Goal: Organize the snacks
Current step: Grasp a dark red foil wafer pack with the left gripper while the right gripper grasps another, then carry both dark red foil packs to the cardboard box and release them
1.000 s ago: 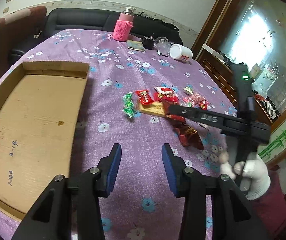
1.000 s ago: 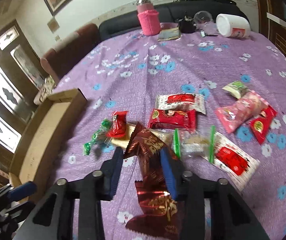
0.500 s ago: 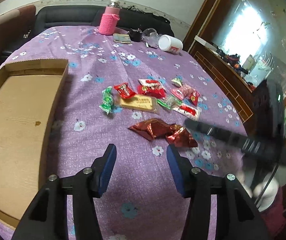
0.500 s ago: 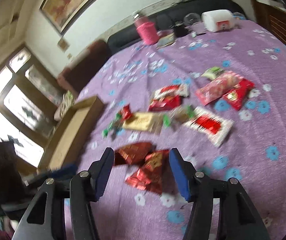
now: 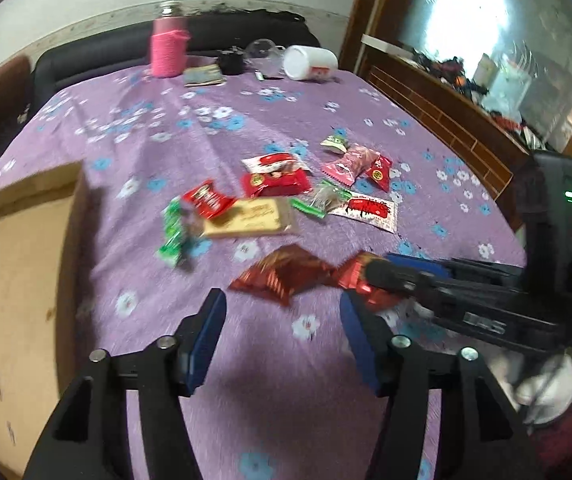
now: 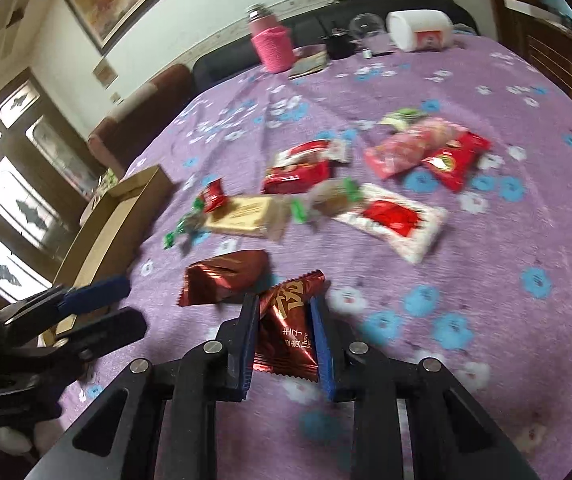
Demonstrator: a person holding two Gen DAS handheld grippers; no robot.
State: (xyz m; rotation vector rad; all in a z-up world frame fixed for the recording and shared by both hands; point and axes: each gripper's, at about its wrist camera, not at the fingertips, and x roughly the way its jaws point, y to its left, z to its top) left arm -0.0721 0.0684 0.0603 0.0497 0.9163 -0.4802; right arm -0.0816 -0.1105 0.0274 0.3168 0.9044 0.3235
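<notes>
Dark-red foil snack pack (image 6: 287, 332) reads "I love", plus Chinese chars; other labels too blurred.

Purple floral tablecloth (image 5: 190, 148) under scattered snack packets (image 5: 274, 184), cardboard tray (image 5: 10, 288), pink bottle (image 5: 168, 46)

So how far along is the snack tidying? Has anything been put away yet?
Barely started. The shallow cardboard box shows no snacks in its visible part. The right gripper is closed around one dark red foil packet; its twin lies beside it. The left gripper hovers open. The scattered wrapped snacks remain on the purple floral tablecloth.
</notes>
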